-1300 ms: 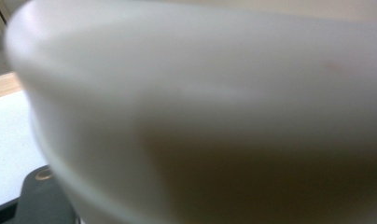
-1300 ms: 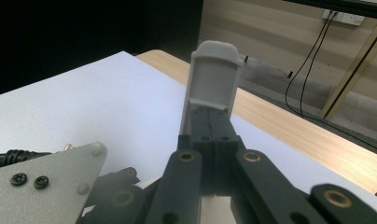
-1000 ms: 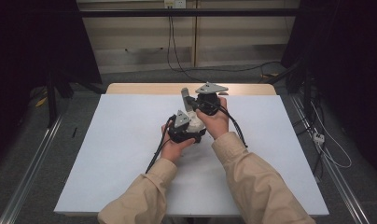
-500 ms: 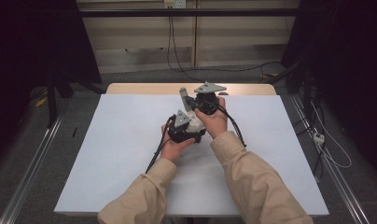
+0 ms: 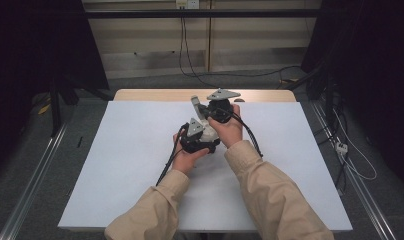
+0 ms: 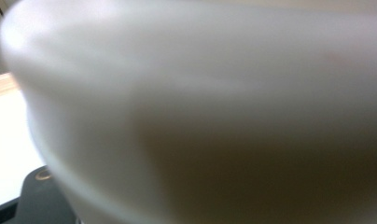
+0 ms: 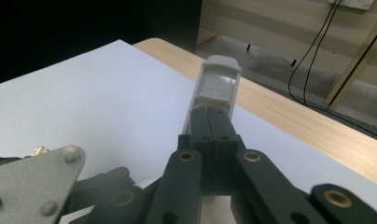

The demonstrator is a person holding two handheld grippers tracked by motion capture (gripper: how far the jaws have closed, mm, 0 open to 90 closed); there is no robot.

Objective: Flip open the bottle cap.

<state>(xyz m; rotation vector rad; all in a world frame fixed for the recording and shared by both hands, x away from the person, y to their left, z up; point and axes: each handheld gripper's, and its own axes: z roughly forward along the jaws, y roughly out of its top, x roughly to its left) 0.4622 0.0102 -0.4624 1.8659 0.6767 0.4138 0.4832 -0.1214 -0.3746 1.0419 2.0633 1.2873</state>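
While right gripper [image 7: 213, 122] clamps grey part [image 7: 216, 86], hands touch.

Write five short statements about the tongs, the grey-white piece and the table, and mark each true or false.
1. The right tongs are shut, with an upright grey-white plastic piece right beyond their tips. True.
2. The table is covered by a white sheet, with a wooden strip bare at its far edge. True.
3. The two hands are far apart, at opposite table edges. False: the left tongs and the right tongs sit close together near the table's middle.
4. The left gripper view gives a sharp picture of the whole table. False: a blurred pale surface sits right before its lens.
5. Both sleeves are black. False: they are tan.
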